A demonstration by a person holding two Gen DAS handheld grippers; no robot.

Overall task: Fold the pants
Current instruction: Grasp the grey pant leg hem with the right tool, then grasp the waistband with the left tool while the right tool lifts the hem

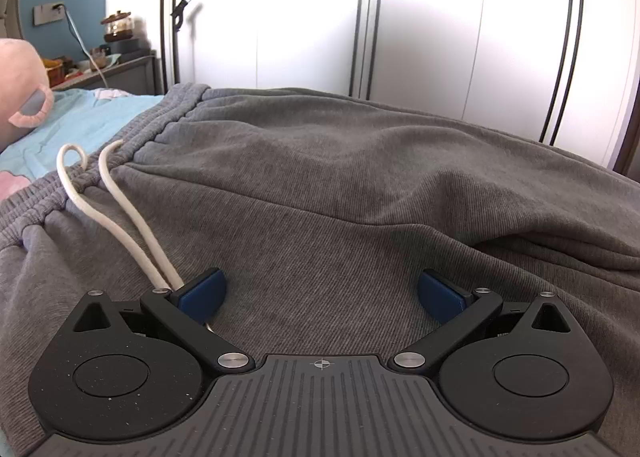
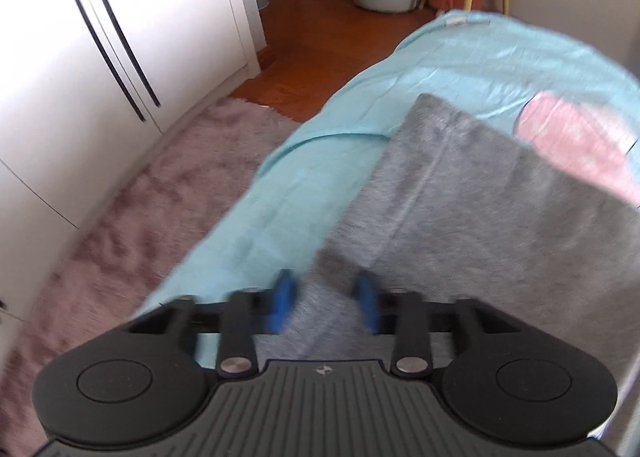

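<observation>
The grey pants (image 1: 340, 185) are lying flat on the blue bedsheet (image 2: 304, 193), the left gripper (image 1: 322, 295) hovering wide-fingered beside their white drawstring (image 1: 120, 209) while the right gripper (image 2: 326, 303), fingers narrowing over the leg's edge, should be pinching cloth alone; no writing is showing.

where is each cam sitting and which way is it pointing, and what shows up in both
Left wrist view: sits on the left gripper, low over the grey pants, looking across the waistband and white drawstring toward white wardrobe doors; its two blue pads stand wide apart.
Right wrist view: sits on the right gripper, tilted down along the bed's edge at the pants on the light blue sheet, pink rug beside; pads fairly close, picture blurred.
Shared: pants, sheet, wardrobe.
</observation>
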